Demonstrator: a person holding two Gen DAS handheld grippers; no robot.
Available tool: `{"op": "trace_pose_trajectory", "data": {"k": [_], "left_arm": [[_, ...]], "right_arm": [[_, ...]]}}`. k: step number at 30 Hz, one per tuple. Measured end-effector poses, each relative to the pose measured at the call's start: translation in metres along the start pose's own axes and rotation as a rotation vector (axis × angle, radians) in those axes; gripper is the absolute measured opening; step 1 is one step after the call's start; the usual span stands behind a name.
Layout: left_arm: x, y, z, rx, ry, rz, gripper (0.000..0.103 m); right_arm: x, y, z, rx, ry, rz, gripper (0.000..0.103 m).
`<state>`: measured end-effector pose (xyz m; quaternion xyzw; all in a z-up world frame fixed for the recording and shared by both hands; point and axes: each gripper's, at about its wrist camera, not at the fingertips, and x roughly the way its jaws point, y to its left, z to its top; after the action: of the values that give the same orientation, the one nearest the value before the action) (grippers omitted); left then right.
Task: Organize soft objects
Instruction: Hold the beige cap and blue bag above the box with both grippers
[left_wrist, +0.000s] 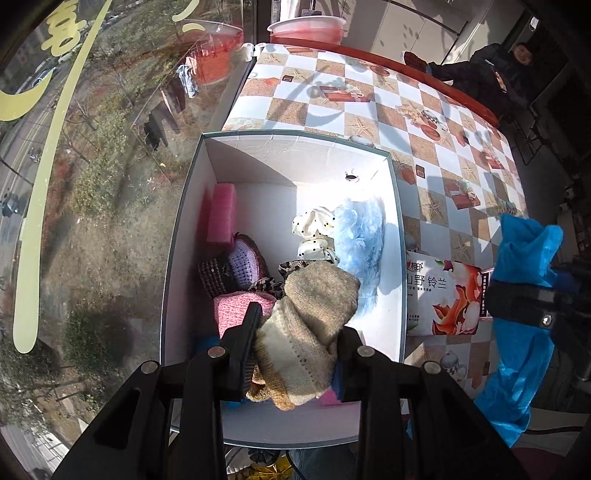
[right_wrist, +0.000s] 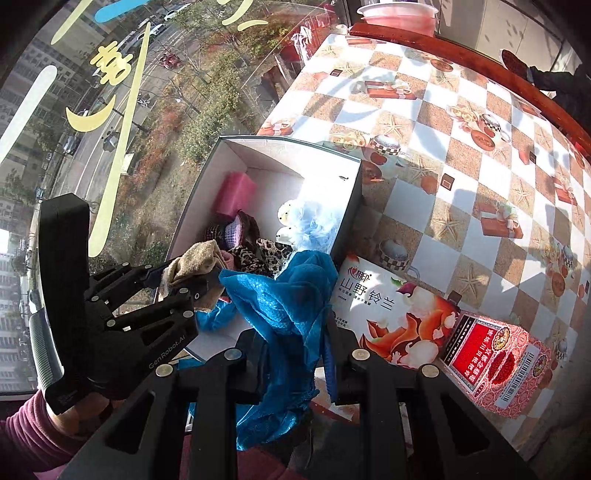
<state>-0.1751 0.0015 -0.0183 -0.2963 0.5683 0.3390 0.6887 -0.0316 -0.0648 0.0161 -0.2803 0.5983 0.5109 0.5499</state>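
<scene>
My left gripper (left_wrist: 299, 325) is shut on a beige knitted sock (left_wrist: 310, 325) and holds it over the near end of the open white box (left_wrist: 393, 229). It also shows in the right wrist view (right_wrist: 192, 280), with the sock (right_wrist: 192, 266) in it. My right gripper (right_wrist: 295, 332) is shut on a blue mesh cloth (right_wrist: 288, 295), held just right of the box (right_wrist: 351, 206); the cloth also shows in the left wrist view (left_wrist: 517, 317). In the box lie a pink sponge (left_wrist: 221, 214), knitted pieces (left_wrist: 240, 266), a pale blue fluffy item (left_wrist: 360, 236) and white dotted scrunchies (left_wrist: 314, 232).
The box sits at the left edge of a table with a checkered cloth (left_wrist: 369, 92), next to a window (left_wrist: 74, 184). A tissue pack (right_wrist: 391, 317) and a red carton (right_wrist: 498, 358) lie right of the box. A red basin (left_wrist: 306, 27) stands at the far end. A person (left_wrist: 498, 74) sits beyond.
</scene>
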Motion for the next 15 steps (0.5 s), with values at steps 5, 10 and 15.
{"op": "trace_pose_trajectory", "data": {"k": [5,10,15], "left_arm": [[0.002,0.008,0.000,-0.027,0.004,0.007,0.035],[0.005,0.013,0.000,-0.050,0.010,0.013,0.035],[0.008,0.015,0.001,-0.057,0.016,0.017,0.035]], "right_arm": [[0.005,0.011,0.013,-0.032,0.012,0.005,0.024],[0.010,0.018,0.021,-0.058,0.019,-0.001,0.024],[0.013,0.025,0.026,-0.083,0.021,-0.011,0.024]]}}
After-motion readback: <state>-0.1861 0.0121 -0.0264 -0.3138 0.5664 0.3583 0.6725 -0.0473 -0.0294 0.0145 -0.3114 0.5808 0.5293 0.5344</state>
